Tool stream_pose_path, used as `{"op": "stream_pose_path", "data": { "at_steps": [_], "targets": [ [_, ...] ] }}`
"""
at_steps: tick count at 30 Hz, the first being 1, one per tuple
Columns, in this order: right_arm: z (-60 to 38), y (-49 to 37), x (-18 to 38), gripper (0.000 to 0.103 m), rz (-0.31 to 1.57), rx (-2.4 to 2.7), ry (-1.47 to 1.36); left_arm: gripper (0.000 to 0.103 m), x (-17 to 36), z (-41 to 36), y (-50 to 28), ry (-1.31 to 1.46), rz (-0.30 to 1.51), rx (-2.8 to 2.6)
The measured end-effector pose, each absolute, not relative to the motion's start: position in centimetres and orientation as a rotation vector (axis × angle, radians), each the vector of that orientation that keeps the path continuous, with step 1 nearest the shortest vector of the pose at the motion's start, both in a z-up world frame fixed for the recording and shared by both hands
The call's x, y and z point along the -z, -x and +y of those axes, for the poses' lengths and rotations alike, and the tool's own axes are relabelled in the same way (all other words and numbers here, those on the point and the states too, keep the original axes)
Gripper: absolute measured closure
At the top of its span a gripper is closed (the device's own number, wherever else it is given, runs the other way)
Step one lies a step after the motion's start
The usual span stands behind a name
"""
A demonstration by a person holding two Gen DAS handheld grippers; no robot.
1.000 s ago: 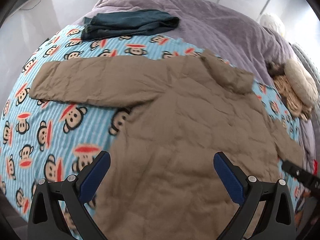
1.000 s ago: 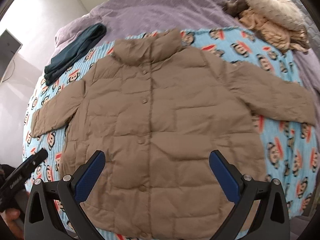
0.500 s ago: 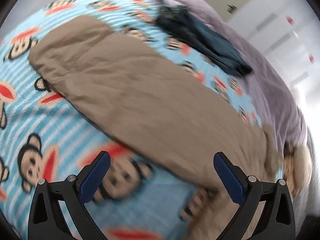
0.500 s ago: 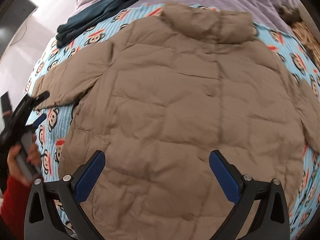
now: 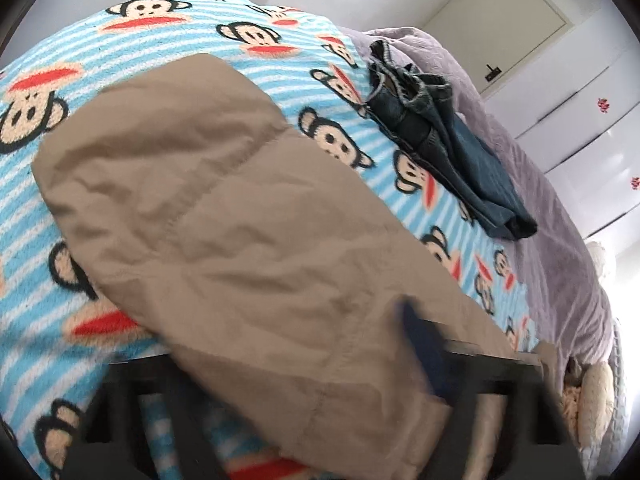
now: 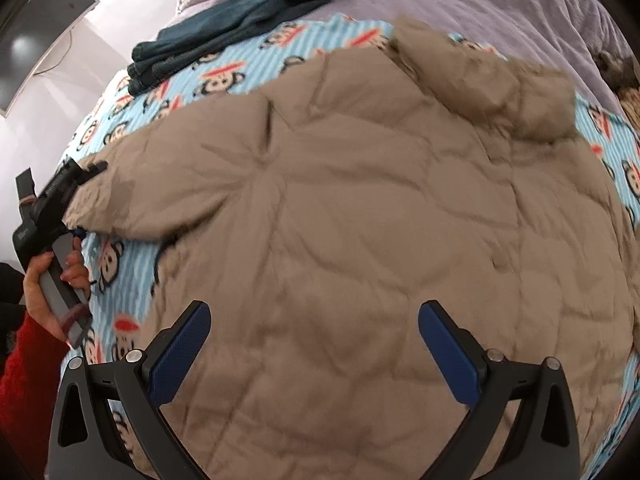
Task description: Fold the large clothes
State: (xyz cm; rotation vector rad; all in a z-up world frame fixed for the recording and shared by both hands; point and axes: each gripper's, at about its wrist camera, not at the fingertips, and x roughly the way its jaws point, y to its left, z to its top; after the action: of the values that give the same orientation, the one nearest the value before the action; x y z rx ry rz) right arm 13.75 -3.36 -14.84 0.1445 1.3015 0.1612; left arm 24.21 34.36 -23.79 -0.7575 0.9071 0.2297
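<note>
Tan quilted jacket [image 6: 360, 220] lies spread flat on the monkey-print blanket [image 5: 280, 76] on my bed, collar toward the purple quilt [image 6: 460, 4]. One folded pair of jeans [image 6: 236, 36] lies beyond. My left gripper [image 5: 304, 368] is closing on the sleeve [image 5: 224, 208]; my right gripper [image 6: 316, 348] hovers spread wide, empty, above the jacket's body.

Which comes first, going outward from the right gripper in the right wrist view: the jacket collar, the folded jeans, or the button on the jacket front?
From the right gripper, with its fingers open over the jacket's lower front:
1. Button, up and to the right on the jacket front.
2. Jacket collar, at the jacket's far end.
3. Folded jeans, far upper left.
</note>
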Motion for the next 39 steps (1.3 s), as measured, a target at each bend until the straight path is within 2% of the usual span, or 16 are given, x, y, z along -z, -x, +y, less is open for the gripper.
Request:
{"op": "stream_pose_path", "data": {
  "at_steps": [1,2,9,11,12,13,16,22,26,31,34,39],
  "targets": [
    [-3.0,-14.3,14.7,0.0,1.289,-0.171,-0.146,0.074,23.9,34.6,-24.1,0.765,0.906,-0.214],
    [-2.7,-15.0,14.7,0.0,1.279,-0.182,-0.151,0.089,23.9,35.0,-24.2,0.793,0.9,-0.184],
    [-0.6,-18.5,15.1,0.001,1.208,-0.252,-0.215,0.091,17.6,33.8,-23.2,0.689,0.771,-0.047],
    [-0.3,-19.3,15.6,0.018,1.196,-0.267,-0.25,0.091,15.4,32.7,-23.0,0.641,0.737,-0.001],
    [0.0,-19.8,16.1,0.048,1.191,-0.285,-0.277,0.091,14.3,32.0,-23.0,0.618,0.721,0.023],
    [0.3,-20.2,16.6,0.073,1.198,-0.296,-0.291,0.091,13.4,31.2,-23.1,0.596,0.707,0.047],
    [1.2,-21.4,19.0,0.084,1.238,-0.318,-0.369,0.091,11.0,28.7,-23.0,0.545,0.674,0.121],
    [2.7,-22.1,22.6,0.085,1.302,-0.367,-0.395,0.091,8.2,20.8,-23.8,0.434,0.678,0.322],
    [0.5,-21.9,22.0,0.085,1.314,-0.407,-0.504,0.091,7.5,13.6,-24.3,0.351,0.711,0.449],
    [-6.6,-18.7,19.4,0.085,1.263,-0.29,-0.548,0.091,8.0,3.9,-23.7,0.215,0.774,0.585],
    [-12.6,-15.8,18.3,0.085,1.236,-0.144,-0.516,0.091,10.2,-2.9,-22.8,0.048,0.848,0.632],
    [-21.2,-11.3,18.2,0.085,1.218,0.073,-0.551,0.091,16.8,-10.8,-20.5,-0.325,0.942,0.596]
  ]
}}
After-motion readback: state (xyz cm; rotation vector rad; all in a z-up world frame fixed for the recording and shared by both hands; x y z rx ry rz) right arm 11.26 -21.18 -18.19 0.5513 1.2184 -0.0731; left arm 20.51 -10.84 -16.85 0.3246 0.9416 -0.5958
